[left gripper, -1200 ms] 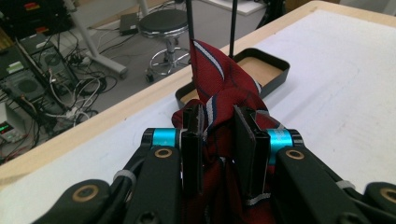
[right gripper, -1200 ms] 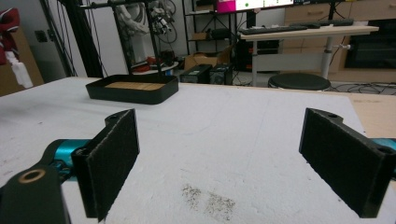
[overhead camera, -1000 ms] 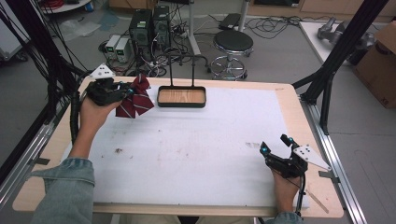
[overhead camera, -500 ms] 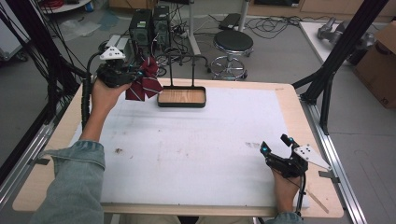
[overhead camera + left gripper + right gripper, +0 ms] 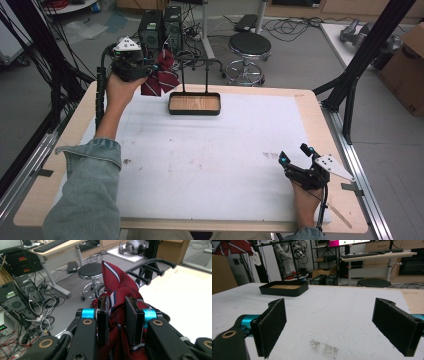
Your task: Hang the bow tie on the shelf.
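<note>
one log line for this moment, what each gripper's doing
left gripper: shut on red striped tie, lifted beside rack | right gripper: open, holding nothing, near table edge | tray: nothing in it

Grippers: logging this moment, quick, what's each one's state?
Left gripper: shut on the red striped tie.
Right gripper: open, holding nothing.

You won't find any readable text, label, brand, number or sign on anything in these three views
</note>
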